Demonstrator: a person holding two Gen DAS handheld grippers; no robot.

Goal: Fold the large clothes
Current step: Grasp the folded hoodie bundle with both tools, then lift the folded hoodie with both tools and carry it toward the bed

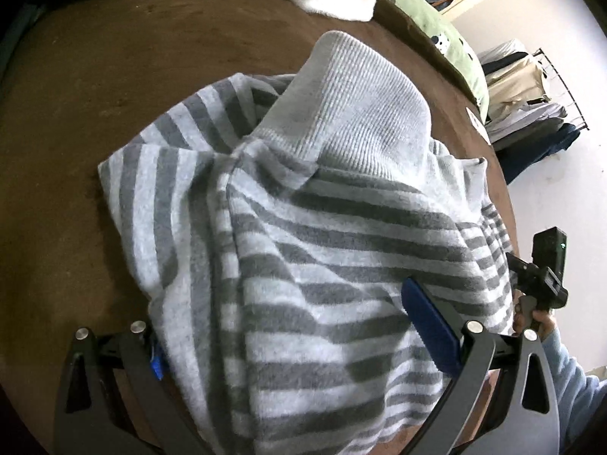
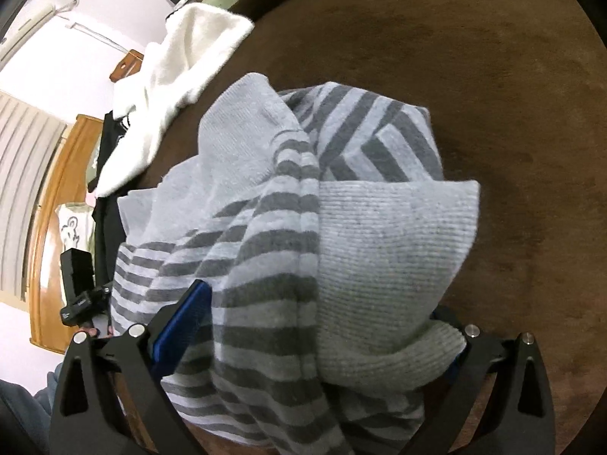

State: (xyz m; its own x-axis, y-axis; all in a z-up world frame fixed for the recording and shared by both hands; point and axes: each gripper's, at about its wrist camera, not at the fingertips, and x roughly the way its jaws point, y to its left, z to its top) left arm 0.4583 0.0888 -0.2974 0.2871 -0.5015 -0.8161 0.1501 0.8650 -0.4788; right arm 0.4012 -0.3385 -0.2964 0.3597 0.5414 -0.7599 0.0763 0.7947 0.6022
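A grey striped sweater point(image 1: 303, 250) with a plain ribbed hem point(image 1: 360, 113) lies bunched on the brown bed cover point(image 1: 95, 94). My left gripper point(image 1: 282, 322) stands wide open around the near part of the bundle. Its right blue pad point(image 1: 428, 326) shows, while cloth mostly hides the left one. In the right wrist view the same sweater point(image 2: 265, 227) fills the middle, its ribbed hem point(image 2: 387, 250) draped over the right side. My right gripper point(image 2: 318, 299) is also wide open with fabric between its fingers. Its left pad point(image 2: 182, 326) is visible; the other is covered.
A white fluffy garment point(image 2: 182, 57) lies at the far edge of the bed cover point(image 2: 493, 76), beside a black garment point(image 2: 110, 144). A green pillow point(image 1: 447, 38) and a rack of clothes point(image 1: 531, 106) stand beyond. A hand point(image 1: 542, 322) holds the other gripper.
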